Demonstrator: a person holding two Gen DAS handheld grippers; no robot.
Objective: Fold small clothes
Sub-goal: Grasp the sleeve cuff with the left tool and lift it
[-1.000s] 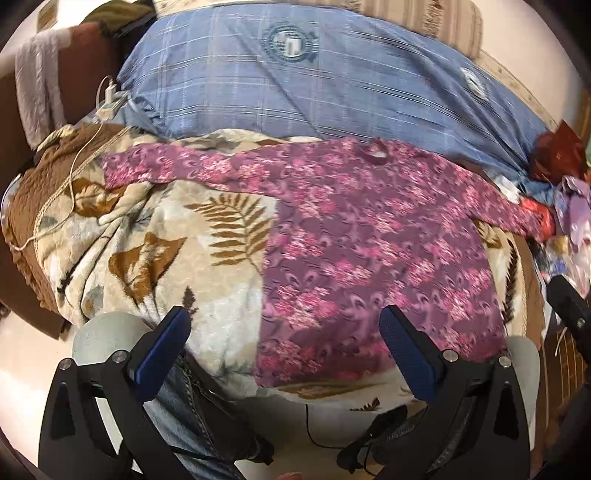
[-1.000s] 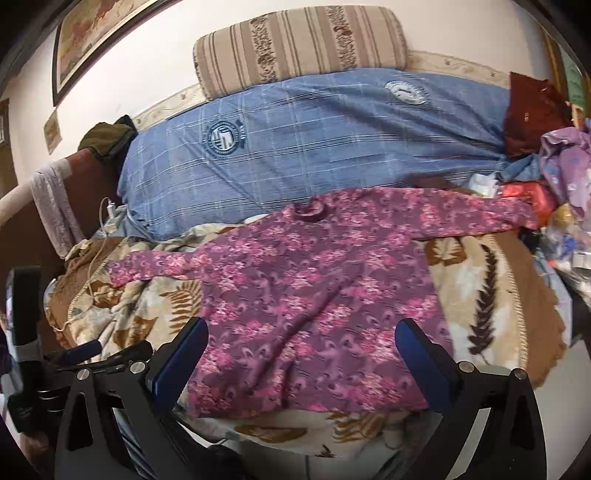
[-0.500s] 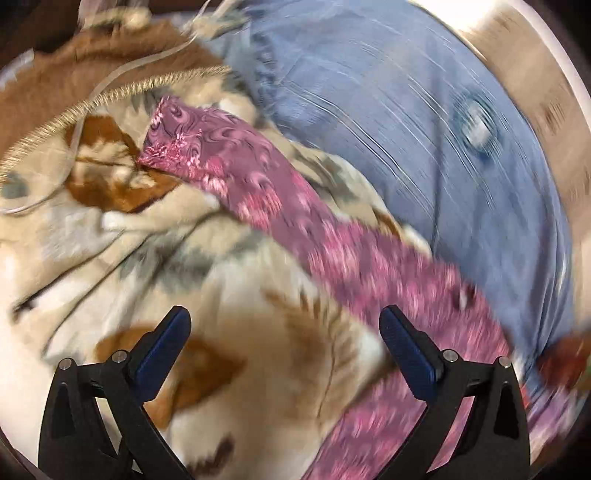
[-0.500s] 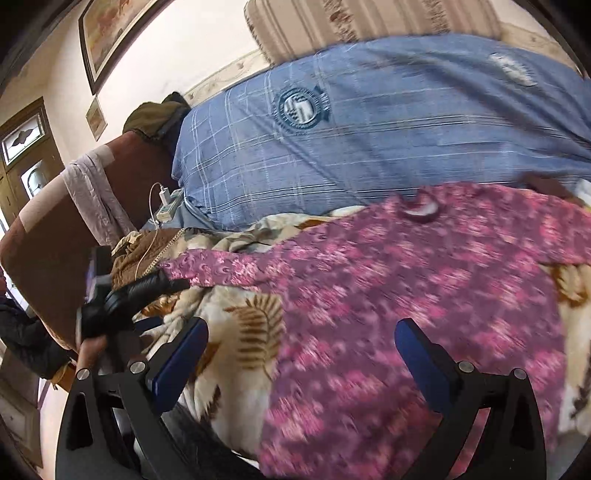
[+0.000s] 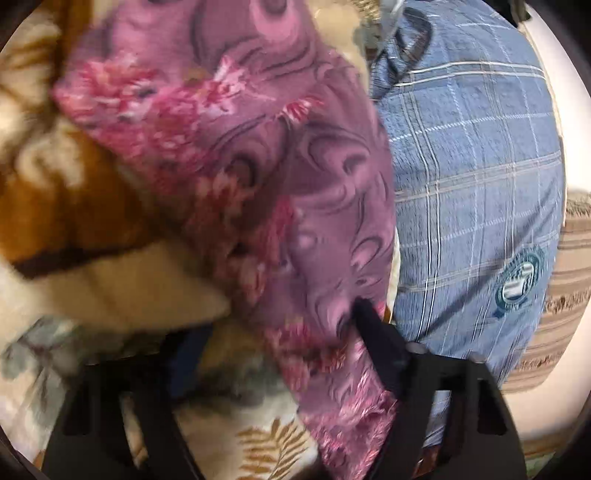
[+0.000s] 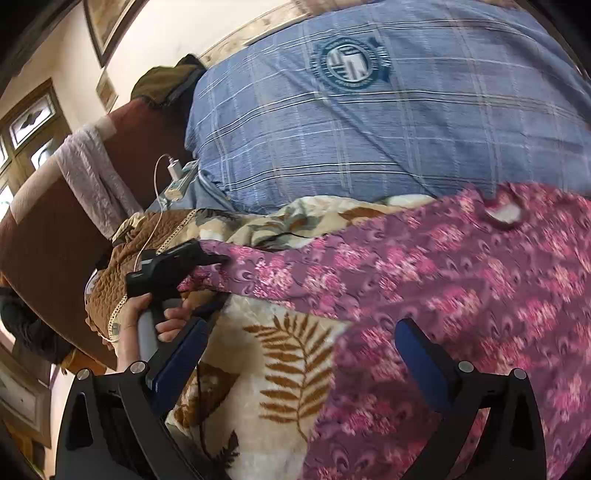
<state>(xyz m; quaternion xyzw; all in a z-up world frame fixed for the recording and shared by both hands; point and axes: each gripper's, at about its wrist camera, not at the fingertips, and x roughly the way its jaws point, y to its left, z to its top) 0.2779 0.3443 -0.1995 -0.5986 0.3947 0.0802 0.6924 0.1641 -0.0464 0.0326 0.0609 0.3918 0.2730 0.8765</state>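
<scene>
Purple sleeve (image 5: 258, 155) — seemingly between left hand-held gripper (image 5: 273, 332)

Cream wall (image 6: 155, 48) with a framed picture (image 6: 107, 26); possibly a glazed wooden door (image 6: 26, 125) at left.

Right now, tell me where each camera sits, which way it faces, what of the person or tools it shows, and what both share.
Left wrist: on the left tool, angled down, close on the top's sleeve over the blanket; its own fingers show, the sleeve between them.
Right wrist: on the right tool, angled down across the top toward the blue pillow; shows its own open fingers, the left tool and the hand holding it.
Shared: top, blanket, pillow, left tool.
</scene>
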